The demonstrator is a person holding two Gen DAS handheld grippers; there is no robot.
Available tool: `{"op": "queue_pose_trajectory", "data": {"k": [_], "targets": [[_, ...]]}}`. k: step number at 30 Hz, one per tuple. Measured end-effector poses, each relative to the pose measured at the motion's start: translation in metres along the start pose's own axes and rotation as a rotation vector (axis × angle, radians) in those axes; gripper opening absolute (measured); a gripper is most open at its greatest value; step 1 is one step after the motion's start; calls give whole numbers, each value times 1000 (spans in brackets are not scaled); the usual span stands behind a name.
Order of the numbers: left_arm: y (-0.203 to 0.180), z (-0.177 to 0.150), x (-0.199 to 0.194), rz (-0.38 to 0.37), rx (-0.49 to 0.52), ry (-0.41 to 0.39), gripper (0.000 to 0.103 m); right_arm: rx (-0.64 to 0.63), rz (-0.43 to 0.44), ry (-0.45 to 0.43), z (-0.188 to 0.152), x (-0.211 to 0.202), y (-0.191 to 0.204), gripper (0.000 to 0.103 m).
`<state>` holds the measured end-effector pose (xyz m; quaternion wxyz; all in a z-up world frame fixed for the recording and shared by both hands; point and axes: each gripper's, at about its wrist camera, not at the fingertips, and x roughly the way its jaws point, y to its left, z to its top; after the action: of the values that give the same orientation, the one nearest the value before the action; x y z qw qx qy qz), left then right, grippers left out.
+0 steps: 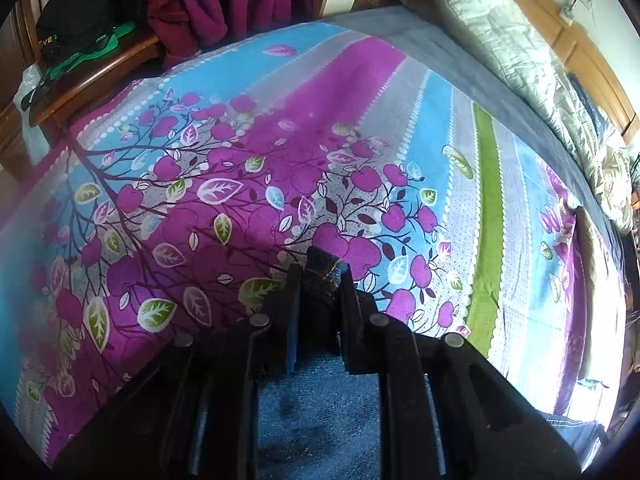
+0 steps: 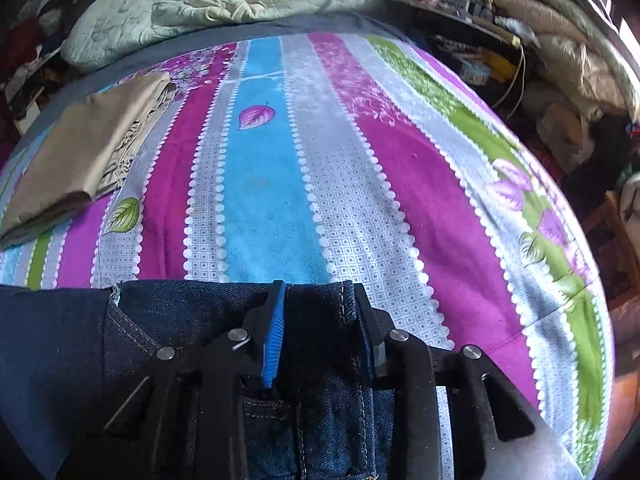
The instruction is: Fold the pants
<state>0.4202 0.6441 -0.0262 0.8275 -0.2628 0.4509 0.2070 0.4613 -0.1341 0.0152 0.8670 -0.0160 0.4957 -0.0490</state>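
Both tools are clamped on the dark blue jeans [image 2: 192,320], which hang and lie at the bottom of each frame, over the near edge of the bed.

In the left wrist view, the left tool [image 1: 322,280] sits at lower centre, its two black fingers [image 1: 290,296] pinched onto a bunched fold of denim with orange stitching. That fold pokes up between the fingertips, and more of the jeans [image 1: 316,412] shows as paler blue cloth below, between the tool's arms at the bottom edge.

In the right wrist view, the right tool [image 2: 320,304] is also at lower centre, its blue ribbed pads [image 2: 274,344] closed on a thick seamed edge of the jeans. The denim runs leftward from the tool across the lower left of the frame, with a frayed spot on its top edge, and drops down between the fingers to the bottom edge.

Beyond both tools spreads the bedspread [image 2: 360,184], striped in magenta, sky blue, grey and green, with a branch-and-leaf print filling the left wrist view. A folded tan garment [image 2: 80,152] lies on it at the upper left of the right wrist view, well apart from the jeans. A pale quilted blanket [image 2: 200,4] is heaped along the top.
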Motion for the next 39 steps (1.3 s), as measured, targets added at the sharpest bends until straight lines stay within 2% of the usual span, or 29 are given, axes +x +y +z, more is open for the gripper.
{"op": "queue_pose_trajectory", "data": {"k": [4,7,10,13,16,18,19,20,21,22,24,26,28,31,34,35,37,39], "targets": [[7,-3,-15,-45,-20,-46,17,40,-11,-94,-3,-46,2,31],[14,-5,-41,-103,-30,-95,17,68,50,-136,-16,-97,-4,30],[31,-15,-83,-190,-40,-151,17,123,108,-177,-43,-156,-19,30],[57,-41,-138,-280,-63,-220,16,189,156,-201,-91,-213,-42,30],[101,-81,-196,-354,-114,-282,16,249,188,-194,-154,-259,-65,30],[134,-113,-228,-395,-141,-322,16,286,207,-169,-202,-277,-81,30],[147,-118,-236,-428,-120,-379,17,307,227,-153,-224,-280,-85,30],[164,-120,-234,-469,-191,-411,18,327,254,-129,-246,-282,-90,30],[177,-127,-223,-548,-316,-391,18,340,242,-95,-268,-280,-90,30],[180,-138,-215,-596,-363,-373,18,357,226,-63,-285,-277,-90,30],[171,-162,-213,-530,-296,-381,18,406,224,-9,-313,-261,-92,30],[172,-185,-203,-492,-290,-342,17,442,228,-1,-327,-251,-95,30],[187,-207,-201,-450,-366,-356,17,448,230,-7,-326,-247,-95,30],[217,-239,-214,-406,-541,-447,17,413,229,-18,-319,-252,-95,30],[232,-263,-229,-317,-582,-512,16,411,257,-26,-320,-254,-100,31],[240,-272,-229,-273,-619,-516,14,418,269,-23,-324,-252,-101,33],[256,-287,-222,-246,-700,-489,14,441,285,-7,-336,-244,-106,38],[267,-307,-219,-165,-763,-469,14,508,308,-4,-351,-241,-115,51]]}}
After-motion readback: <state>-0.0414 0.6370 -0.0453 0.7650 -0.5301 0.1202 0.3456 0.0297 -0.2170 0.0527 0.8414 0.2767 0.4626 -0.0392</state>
